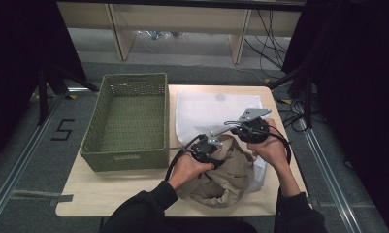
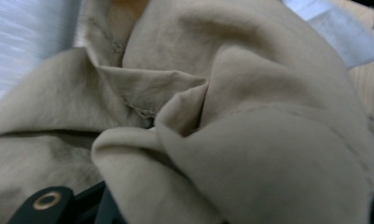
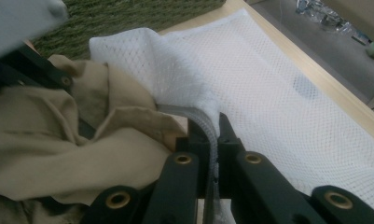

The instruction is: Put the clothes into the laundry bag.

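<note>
A pale wooden worktop [image 1: 109, 194] stands on a grey floor between black curtains, with light wooden shelf frames behind it. On its left part sits an olive-green woven rectangular basket [image 1: 126, 124], and to the right of the basket lies a white mesh laundry bag [image 1: 206, 114], spread flat toward the far edge. A crumpled beige cotton garment [image 1: 226, 170] lies bunched at the near end of the bag, in front of the person, whose dark sleeves come in from below. The right claw [image 3: 217, 135] is clamped tight on the edge of the mesh bag: in the right gripper view a bunched strip of white netting runs between the 2 black jaws, and the lifted edge arches over the beige cloth. The left claw [image 1: 205, 146] is buried in the folds of the garment; in the left gripper view the beige cloth [image 2: 222, 140] drapes over its jaws, so whether they grip the fabric cannot be told. The 2 claws are close together above the garment.
</note>
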Tool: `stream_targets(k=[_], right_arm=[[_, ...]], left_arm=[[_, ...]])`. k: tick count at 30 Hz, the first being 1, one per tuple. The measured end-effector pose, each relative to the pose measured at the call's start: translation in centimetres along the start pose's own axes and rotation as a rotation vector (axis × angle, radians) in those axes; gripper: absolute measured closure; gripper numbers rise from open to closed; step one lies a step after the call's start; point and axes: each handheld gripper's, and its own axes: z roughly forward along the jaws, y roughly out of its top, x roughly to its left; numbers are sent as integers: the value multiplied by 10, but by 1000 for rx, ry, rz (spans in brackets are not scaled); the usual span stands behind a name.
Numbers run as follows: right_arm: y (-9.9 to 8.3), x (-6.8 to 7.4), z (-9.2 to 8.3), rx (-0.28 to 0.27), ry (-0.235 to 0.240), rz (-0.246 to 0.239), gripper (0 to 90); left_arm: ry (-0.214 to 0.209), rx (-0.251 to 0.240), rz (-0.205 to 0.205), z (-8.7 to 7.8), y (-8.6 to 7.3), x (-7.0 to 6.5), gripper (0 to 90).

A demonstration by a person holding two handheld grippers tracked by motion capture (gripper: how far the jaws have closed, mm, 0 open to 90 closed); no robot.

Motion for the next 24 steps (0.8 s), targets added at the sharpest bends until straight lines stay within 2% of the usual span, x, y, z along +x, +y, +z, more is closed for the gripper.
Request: stream_targets(k=[1, 2, 5, 6, 9, 10, 12, 13, 15, 16, 17, 18, 19, 20, 21, 23, 24], right_arm=[[0, 0, 0, 0, 0, 0, 899], [-2, 0, 0, 6, 0, 18, 898], [-3, 1, 1, 14, 7, 7, 898], [-3, 2, 1, 14, 7, 14, 898], [-5, 1, 3, 20, 11, -9, 898], [-5, 2, 3, 27, 16, -5, 898], [-6, 1, 3, 17, 5, -9, 898], [-6, 1, 2, 25, 7, 13, 897], [-8, -1, 2, 20, 3, 6, 897], [-8, -1, 2, 19, 3, 3, 897], [-8, 0, 3, 21, 6, 16, 897], [-8, 0, 3, 21, 6, 16, 897], [-6, 3, 4, 31, 13, 14, 897], [-5, 4, 4, 29, 7, 9, 897], [-4, 5, 4, 27, 8, 3, 897], [-3, 6, 5, 23, 14, -4, 898], [-2, 7, 4, 19, 15, -14, 897]], left_arm=[[0, 0, 0, 0, 0, 0, 586], [-15, -24, -70, 2, 1, 10, 585], [-1, -37, -88, 0, 1, 19, 563], [0, -36, -110, 0, 0, 21, 534], [3, -37, -115, -3, -2, 21, 434], [4, -41, -107, -9, -2, 20, 395], [7, -50, -120, -14, -3, 18, 315], [14, -59, -111, -20, -3, 17, 315], [16, -81, -93, -31, -4, 16, 325], [7, -80, -66, -34, -6, 16, 392], [7, -80, -66, -34, -6, 16, 456], [4, -76, -50, -33, -6, 15, 456], [-10, -72, -24, -27, -5, 11, 562], [-10, -72, -24, -27, -5, 11, 597], [-18, -64, 3, -20, -3, 4, 618], [-24, -54, 13, -15, -1, 1, 626], [-39, -33, 37, -7, 0, -3, 635]])
